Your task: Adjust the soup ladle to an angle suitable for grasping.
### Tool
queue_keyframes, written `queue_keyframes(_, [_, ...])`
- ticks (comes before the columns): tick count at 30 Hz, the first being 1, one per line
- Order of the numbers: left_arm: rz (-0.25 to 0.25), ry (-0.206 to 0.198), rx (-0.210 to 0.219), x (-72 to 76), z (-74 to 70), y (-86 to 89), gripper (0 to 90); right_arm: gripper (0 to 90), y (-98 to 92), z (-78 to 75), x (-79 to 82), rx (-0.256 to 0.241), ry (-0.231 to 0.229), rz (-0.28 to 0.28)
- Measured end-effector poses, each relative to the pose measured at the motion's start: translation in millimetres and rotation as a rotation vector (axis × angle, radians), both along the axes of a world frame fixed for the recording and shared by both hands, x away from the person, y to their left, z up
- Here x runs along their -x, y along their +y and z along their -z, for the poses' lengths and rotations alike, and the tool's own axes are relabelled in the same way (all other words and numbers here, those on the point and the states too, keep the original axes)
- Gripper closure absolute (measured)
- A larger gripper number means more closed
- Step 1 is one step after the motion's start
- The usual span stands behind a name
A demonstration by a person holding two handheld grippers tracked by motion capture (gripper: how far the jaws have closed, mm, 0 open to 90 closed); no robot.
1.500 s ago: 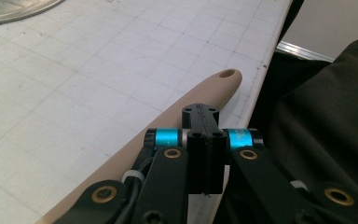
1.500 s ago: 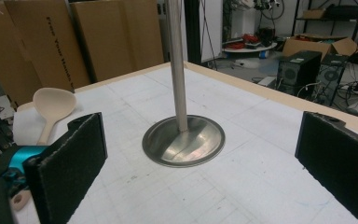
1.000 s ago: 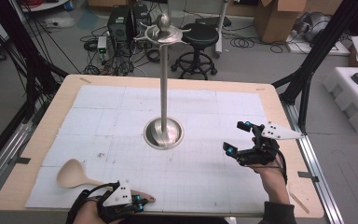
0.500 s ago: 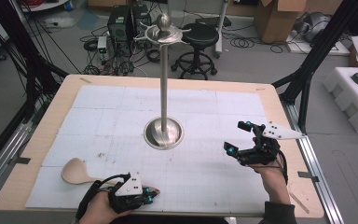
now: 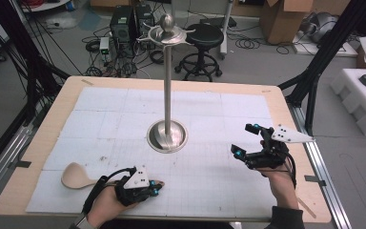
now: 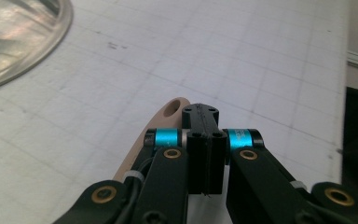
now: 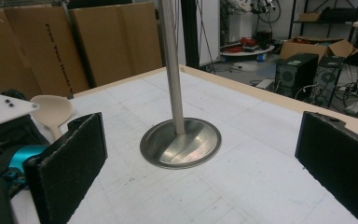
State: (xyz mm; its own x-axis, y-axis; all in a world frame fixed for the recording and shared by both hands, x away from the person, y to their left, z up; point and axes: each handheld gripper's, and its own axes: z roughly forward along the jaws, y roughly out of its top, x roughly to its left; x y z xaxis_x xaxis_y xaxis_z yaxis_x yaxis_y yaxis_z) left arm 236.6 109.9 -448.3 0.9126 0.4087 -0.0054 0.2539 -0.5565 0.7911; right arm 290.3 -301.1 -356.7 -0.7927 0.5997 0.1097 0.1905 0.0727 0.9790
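The left gripper (image 5: 145,186) has its fingers clenched on the handle of the pale wooden spoon (image 5: 76,175), which lies flat on the table (image 5: 47,143) near the front left edge. The grip sits near the handle's holed tip, probably so that hole can go onto the tall steel hook stand (image 5: 167,86). The right gripper (image 5: 246,140), fingers released wide, waits right of the stand.

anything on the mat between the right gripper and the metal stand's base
No, that stretch is bare. In the high view only white gridded mat lies between the right gripper and the stand base; the right gripper view agrees.
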Motion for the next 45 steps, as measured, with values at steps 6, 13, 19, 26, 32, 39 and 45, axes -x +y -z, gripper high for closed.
queue_keyframes(6, [-0.022,0.016,0.011,-14.4,0.0,3.7,89.9,1.0,-0.4,-0.1,0.3,0.0,0.003,-0.001])
queue_keyframes(13, [-0.056,0.033,0.025,-31.6,0.0,6.3,89.9,1.0,-0.1,0.1,-0.1,-0.002,0.002,0.001])
queue_keyframes(19, [-0.089,0.012,0.042,-44.5,2.4,9.4,89.9,1.0,-0.1,0.9,-0.7,0.0,0.006,-0.001])
queue_keyframes(26, [-0.145,-0.002,0.01,-56.4,1.3,9.1,89.9,1.0,0.0,0.9,-1.1,-0.001,0.007,-0.002])
queue_keyframes(32, [-0.204,-0.01,0.015,-66.1,2.2,10.8,89.9,1.0,-0.4,1.1,-1.7,-0.003,0.009,-0.005])
queue_keyframes(39, [-0.192,0.007,0.03,-63.4,-1.2,14.1,89.7,1.0,-0.4,1.2,-1.9,-0.003,0.007,-0.006])
queue_keyframes(45, [-0.076,-0.008,0.089,-49.1,-22.6,26.6,86.7,1.1,-1.0,1.2,-2.0,-0.005,0.01,-0.003])
